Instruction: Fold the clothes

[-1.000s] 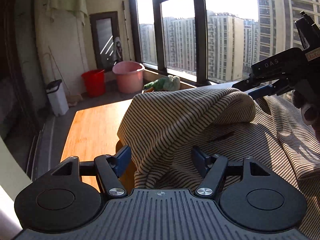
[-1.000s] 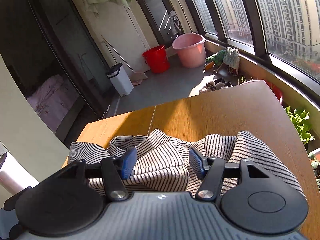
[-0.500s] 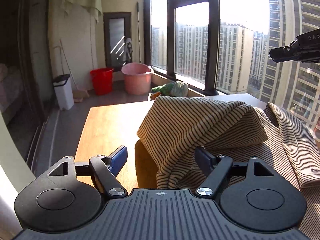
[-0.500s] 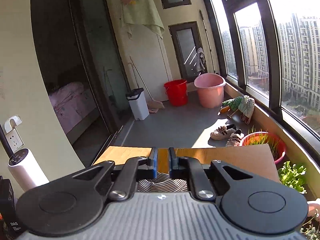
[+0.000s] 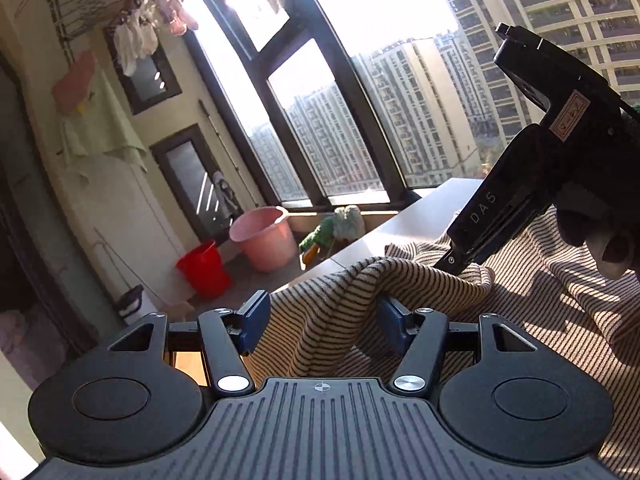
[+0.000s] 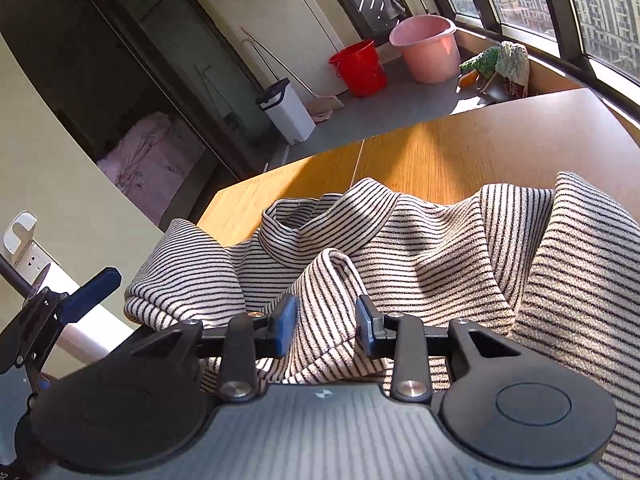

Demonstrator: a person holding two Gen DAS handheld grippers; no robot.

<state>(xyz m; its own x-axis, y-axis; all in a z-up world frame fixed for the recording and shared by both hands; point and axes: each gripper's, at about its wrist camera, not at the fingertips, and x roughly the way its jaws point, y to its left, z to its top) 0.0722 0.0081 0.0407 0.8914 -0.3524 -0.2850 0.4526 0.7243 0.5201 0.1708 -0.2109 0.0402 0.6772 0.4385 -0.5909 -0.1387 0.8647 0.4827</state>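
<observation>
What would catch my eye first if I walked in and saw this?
Probably the rumpled striped sweater heaped on the wooden table, with two black handheld grippers over it: the left gripper and the right gripper both have their blue-padded fingers apart, with a fold of fabric between them. Beyond the table, a red bucket and a pink bucket stand side by side on the floor under sunlit windows.

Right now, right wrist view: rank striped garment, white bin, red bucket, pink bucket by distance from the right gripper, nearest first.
1. Striped garment: a fold sits between the open fingers of the right gripper.
2. White bin: on the floor past the table, left.
3. Red bucket: behind the bin, centre.
4. Pink bucket: right beside the red one, slightly farther.
</observation>
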